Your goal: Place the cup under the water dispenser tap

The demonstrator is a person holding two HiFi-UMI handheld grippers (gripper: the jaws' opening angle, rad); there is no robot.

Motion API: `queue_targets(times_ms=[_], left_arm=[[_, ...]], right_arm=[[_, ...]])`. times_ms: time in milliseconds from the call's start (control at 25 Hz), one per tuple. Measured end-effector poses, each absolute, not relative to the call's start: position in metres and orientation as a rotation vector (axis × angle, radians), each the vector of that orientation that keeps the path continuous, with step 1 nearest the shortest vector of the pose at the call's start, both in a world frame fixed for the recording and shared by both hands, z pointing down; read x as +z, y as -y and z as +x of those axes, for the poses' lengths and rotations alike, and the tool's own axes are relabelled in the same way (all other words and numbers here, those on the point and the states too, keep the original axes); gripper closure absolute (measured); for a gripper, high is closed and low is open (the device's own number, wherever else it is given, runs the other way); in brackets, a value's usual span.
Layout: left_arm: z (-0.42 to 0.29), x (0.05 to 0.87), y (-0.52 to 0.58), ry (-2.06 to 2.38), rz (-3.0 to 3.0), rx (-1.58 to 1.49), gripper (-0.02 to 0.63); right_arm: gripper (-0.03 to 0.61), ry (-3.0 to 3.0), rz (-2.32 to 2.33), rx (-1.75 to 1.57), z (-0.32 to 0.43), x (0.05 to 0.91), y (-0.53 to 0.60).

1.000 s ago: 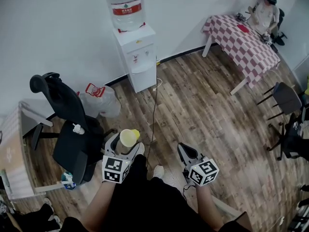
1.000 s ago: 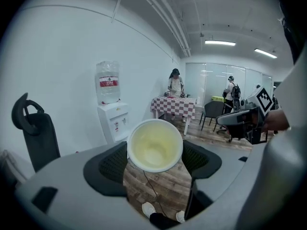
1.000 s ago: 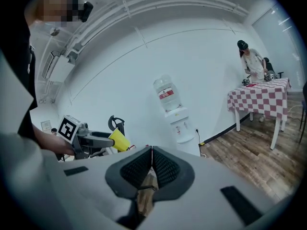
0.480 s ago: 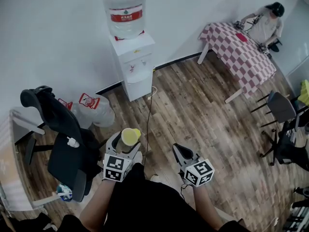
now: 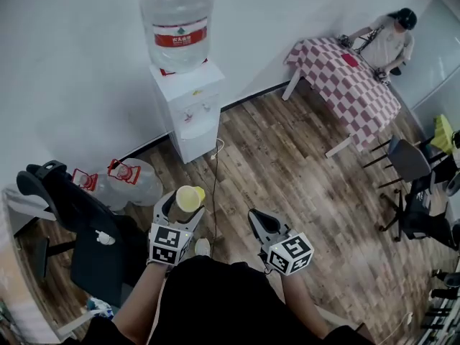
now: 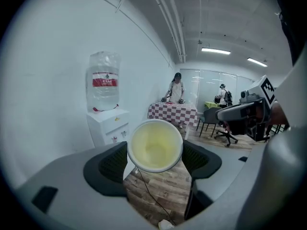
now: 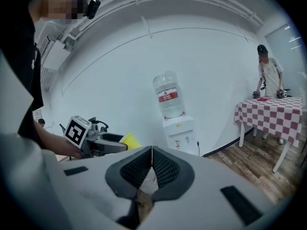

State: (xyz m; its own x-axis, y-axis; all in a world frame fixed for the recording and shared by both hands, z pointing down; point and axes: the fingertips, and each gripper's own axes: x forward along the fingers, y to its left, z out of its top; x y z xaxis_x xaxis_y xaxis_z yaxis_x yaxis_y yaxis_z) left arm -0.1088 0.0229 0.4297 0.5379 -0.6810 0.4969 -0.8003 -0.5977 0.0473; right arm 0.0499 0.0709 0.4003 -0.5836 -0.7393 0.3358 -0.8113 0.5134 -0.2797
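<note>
Person w/ the two grippers stands well out in front of the water dispenser (image 5: 188, 110), facing it across a stretch of wood floor (image 5: 287, 164). The left gripper (image 5: 181, 208) has its jaws clamped on a yellow paper cup (image 5: 189, 198), one pad each side of the cup wall; it's upright, mouth up, and looks empty inside in the left gripper view. The right gripper (image 7: 152, 163) carries nothing, pads pressed together w/ no gap, held beside the left one and no nearer the dispenser. The dispenser's white, big bottle (image 5: 176, 27) w/ a red label on top, two small taps (image 5: 192, 113) on the front over a recess. Empty jugs (image 5: 133, 182) lie on the floor to the dispenser's left, a cable (image 5: 215, 185) trails from its base toward the person, a checked table (image 5: 345, 85) w/ someone (image 5: 392, 38) at it sits well off to the dispenser's right. Progress, as I judge it: pick-up is done, cup secure. Left to do: close the distance, lower the cup into the recess under a tap, set it down, let go. Roughly a third through, I'd guess.
</note>
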Motion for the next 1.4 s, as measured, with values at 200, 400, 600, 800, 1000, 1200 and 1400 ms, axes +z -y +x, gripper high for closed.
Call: queue_targets(times_ms=[200, 400, 600, 800, 1000, 1200, 1400], left_arm=[[-0.123, 0.438, 0.000, 1.201, 2.505, 0.651, 0.252], [-0.135, 0.460, 0.019, 1.187, 2.482, 0.664, 0.252], [-0.126, 0.470, 0.035, 1.200, 2.447, 0.696, 0.252], [-0.119, 0.469, 0.076, 1.281, 2.393, 0.706, 0.252], [-0.108, 0.463, 0.130, 1.378, 2.345, 0.693, 0.252], [-0.098, 0.472, 0.189, 1.439, 2.281, 0.700, 0.252], [-0.086, 0.516, 0.255, 1.460, 2.221, 0.745, 0.252]], right_arm=[[0.557, 2.555, 1.355, 0.635, 0.035, 0.402, -0.049], [0.557, 2.543, 1.349, 0.660, 0.025, 0.415, -0.023], [0.557, 2.566, 1.312, 0.673, 0.034, 0.423, 0.007], [0.557, 2.619, 1.206, 0.678, 0.037, 0.428, 0.056], [0.557, 2.679, 1.080, 0.640, 0.045, 0.424, 0.117], [0.557, 2.697, 0.962, 0.650, 0.049, 0.430, 0.173], [0.557, 2.675, 0.836, 0.655, 0.044, 0.470, 0.231]])
